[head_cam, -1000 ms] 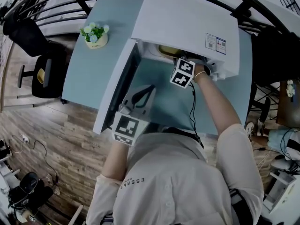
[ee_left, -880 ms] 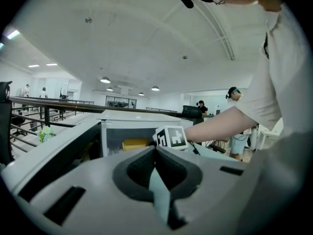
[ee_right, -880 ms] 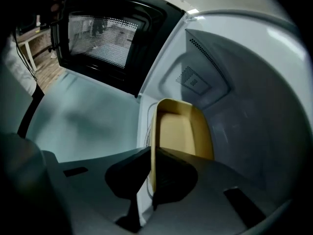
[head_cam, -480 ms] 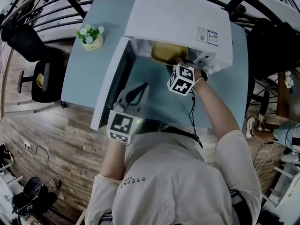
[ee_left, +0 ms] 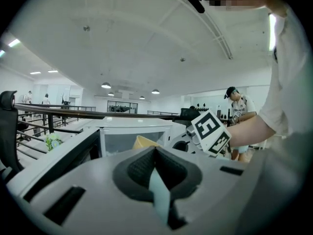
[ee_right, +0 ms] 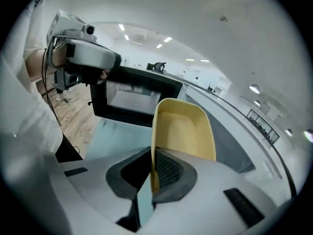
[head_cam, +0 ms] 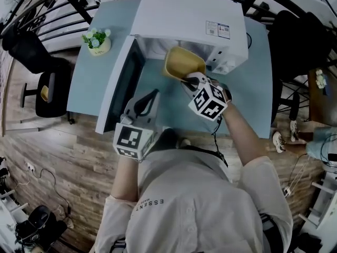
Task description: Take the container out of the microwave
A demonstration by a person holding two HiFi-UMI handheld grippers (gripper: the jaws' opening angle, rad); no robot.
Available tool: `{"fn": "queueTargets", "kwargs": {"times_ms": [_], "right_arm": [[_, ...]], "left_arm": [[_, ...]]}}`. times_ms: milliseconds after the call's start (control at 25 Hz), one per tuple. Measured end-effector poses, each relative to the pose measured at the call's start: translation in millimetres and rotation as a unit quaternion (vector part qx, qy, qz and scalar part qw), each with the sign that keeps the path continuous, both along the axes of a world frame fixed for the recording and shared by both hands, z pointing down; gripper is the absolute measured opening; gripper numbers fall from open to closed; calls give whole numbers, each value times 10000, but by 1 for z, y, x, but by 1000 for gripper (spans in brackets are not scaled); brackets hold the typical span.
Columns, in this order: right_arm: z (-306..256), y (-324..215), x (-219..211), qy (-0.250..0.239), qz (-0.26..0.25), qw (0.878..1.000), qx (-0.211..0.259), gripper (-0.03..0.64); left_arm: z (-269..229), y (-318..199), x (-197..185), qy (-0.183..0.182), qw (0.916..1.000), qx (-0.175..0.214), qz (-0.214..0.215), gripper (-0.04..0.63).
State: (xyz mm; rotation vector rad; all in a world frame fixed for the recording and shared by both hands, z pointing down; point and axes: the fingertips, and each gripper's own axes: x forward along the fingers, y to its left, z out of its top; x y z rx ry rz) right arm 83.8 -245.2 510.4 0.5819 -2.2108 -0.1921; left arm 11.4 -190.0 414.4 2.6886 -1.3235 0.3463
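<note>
At the far left a small potted plant is set near the back left corner of the teal table, whose left edge drops to wooden floor. The microwave door is swung fully open toward the table's front edge, and a strip of bare tabletop is left between it and the container. The left gripper is held over that strip beside the door, its fingers pressed together with nothing between them. The yellow container is seen just outside the mouth of the white microwave, over the table, its near rim clamped edge-on by the right gripper. The microwave's right side stands close to the table's right edge. The cavity is mostly hidden beneath the microwave's top, the table's near edge is covered by the person's shoulders, and whether the container's underside touches the tabletop cannot be made out.
</note>
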Motion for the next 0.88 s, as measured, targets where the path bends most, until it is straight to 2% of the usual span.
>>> {"fn": "queueTargets", "kwargs": {"times_ms": [200,360,640,880], "right_arm": [[-27,30,12,-646,314,9968,344,26],[-53,51,24,-1324,633,9873,604,28],[-97,85,46,-2309,1099,9614,1019,28],[-130,107,78,-3002,1585,9296,1435,26]], "left_arm": [[-5,20,8,30,10000,76,-15,2],[-9,32,9,125,9998,70,-111,2],[-16,51,18,132,9996,248,-94,2],[-29,60,31,217,9988,431,-36,2]]}}
